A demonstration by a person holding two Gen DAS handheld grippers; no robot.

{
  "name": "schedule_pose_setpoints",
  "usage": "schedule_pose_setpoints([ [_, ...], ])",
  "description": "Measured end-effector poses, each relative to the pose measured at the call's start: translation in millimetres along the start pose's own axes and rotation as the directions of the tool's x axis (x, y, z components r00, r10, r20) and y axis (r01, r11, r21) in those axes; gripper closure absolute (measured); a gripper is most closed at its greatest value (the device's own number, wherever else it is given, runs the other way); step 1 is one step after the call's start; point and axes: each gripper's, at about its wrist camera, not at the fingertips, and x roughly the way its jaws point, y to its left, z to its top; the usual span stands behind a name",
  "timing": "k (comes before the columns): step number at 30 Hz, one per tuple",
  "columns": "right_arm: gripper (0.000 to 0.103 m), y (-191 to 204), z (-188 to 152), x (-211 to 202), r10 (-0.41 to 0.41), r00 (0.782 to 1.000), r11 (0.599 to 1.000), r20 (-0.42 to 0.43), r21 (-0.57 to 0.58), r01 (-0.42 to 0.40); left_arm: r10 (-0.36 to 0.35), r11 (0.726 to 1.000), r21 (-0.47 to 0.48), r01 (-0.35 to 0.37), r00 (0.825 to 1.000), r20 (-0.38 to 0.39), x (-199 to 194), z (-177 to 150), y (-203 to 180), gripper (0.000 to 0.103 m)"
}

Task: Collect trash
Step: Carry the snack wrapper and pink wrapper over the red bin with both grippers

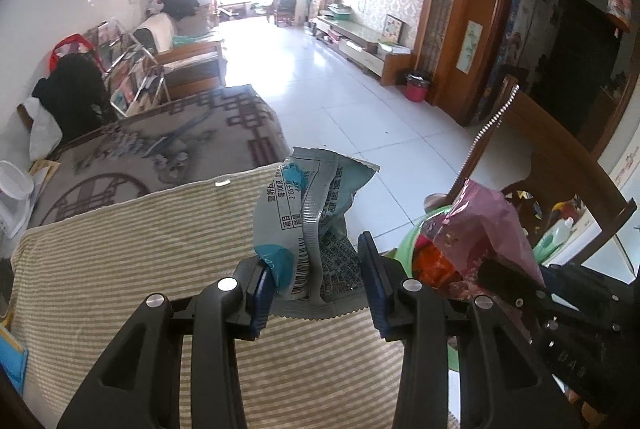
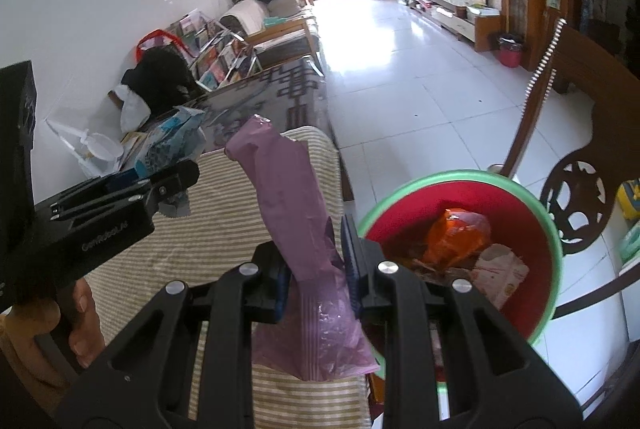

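Trash sits between the jaws of both tools at this moment. The left gripper (image 1: 316, 289) has its jaws set fairly wide around a crumpled blue-and-white snack wrapper (image 1: 308, 225); the left pad touches the wrapper's edge, while a gap shows beside the right pad, so I cannot tell whether it is truly pinched or only bracketed. The wrapper stands up from the striped towel (image 1: 140, 257) that covers the tabletop, its lower edge apparently resting on the cloth.

The right gripper (image 2: 316, 277) is partly closed on a pink plastic bag (image 2: 292, 213), whose neck rises above the fingers and whose bulk hangs below them. Both pads appear to press the film, though the grip looks loose.

Just beside the right gripper, past the towel's edge, stands a red bin with a green rim (image 2: 556, 257). Inside it already lie an orange bag (image 2: 456, 233) and a pale printed wrapper (image 2: 500, 273), so part of the collecting looks done. A wooden chair (image 2: 580, 133) stands behind the bin on the white tiled floor (image 2: 400, 81).

Judging from this, two pieces remain to go in: the pink bag, nearest the bin, and the snack wrapper, farther left. No other litter shows on the visible part of the towel.
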Motion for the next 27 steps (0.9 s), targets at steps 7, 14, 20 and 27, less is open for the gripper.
schedule_pose_setpoints([
  [7, 0.080, -36.7, -0.1, -3.6, -0.036, 0.999, 0.997, 0.003, 0.062, 0.036, -0.027, 0.999, 0.030, 0.027, 0.999, -0.026, 13.9, 2.3, -24.3, 0.066],
  [14, 0.080, -63.0, -2.0, -6.9, -0.062, 0.998, 0.993, 0.000, 0.105, 0.062, -0.049, 0.997, 0.052, 0.053, 0.996, -0.069, 32.2, 2.9, -43.5, 0.066],
  [20, 0.080, -83.6, -2.3, -10.1, -0.086, 0.996, 0.987, 0.001, 0.138, 0.085, -0.074, 0.993, 0.081, 0.082, 0.992, -0.099, 46.1, 4.4, -62.4, 0.066],
  [27, 0.080, -105.5, -0.7, -14.0, -0.110, 0.994, 0.979, 0.003, 0.174, 0.108, -0.123, 0.985, 0.103, 0.141, 0.978, -0.167, 67.6, -0.4, -86.3, 0.066],
])
